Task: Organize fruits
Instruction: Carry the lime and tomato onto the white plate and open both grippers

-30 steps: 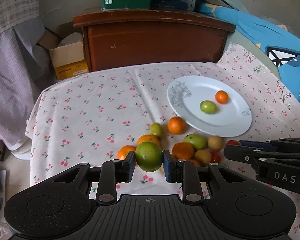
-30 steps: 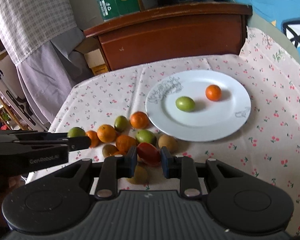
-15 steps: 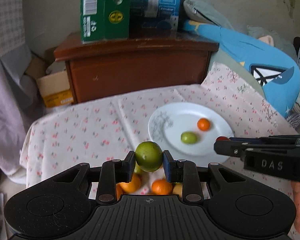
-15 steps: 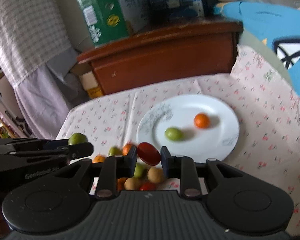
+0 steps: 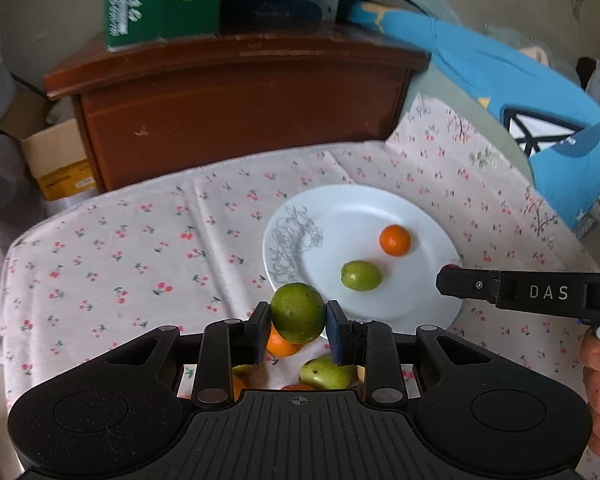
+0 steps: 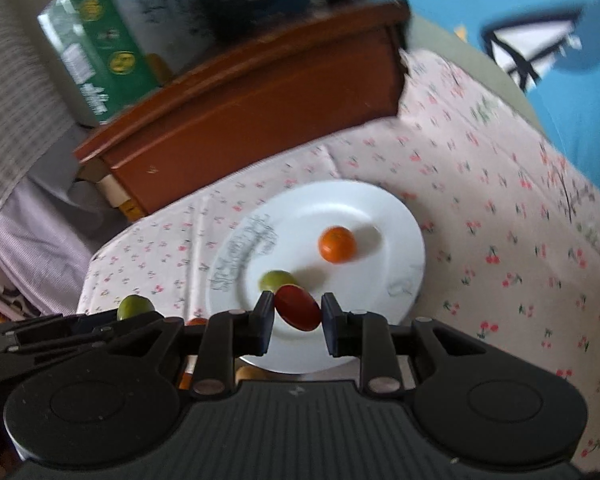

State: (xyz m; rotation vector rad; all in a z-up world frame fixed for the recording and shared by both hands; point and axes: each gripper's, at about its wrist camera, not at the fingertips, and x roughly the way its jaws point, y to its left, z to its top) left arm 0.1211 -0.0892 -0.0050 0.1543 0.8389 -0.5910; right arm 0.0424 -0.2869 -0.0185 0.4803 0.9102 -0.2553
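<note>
Above the white plate (image 6: 400,240), each claw pinches fruit — left claw (image 5: 298,322) a green fruit (image 5: 297,312), right claw (image 6: 296,314) a red fruit (image 6: 298,307) — so lower gently toward bare space at 3 o'clock before releasing.

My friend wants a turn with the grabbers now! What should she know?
Left gripper: shut on a green fruit, held just short of the white plate.
Right gripper: shut on a red fruit, held over the plate.
Done: a small orange and a small green fruit lie on the plate.
Left: set both held fruits down there, then fetch the pile on the cherry tablecloth.
</note>
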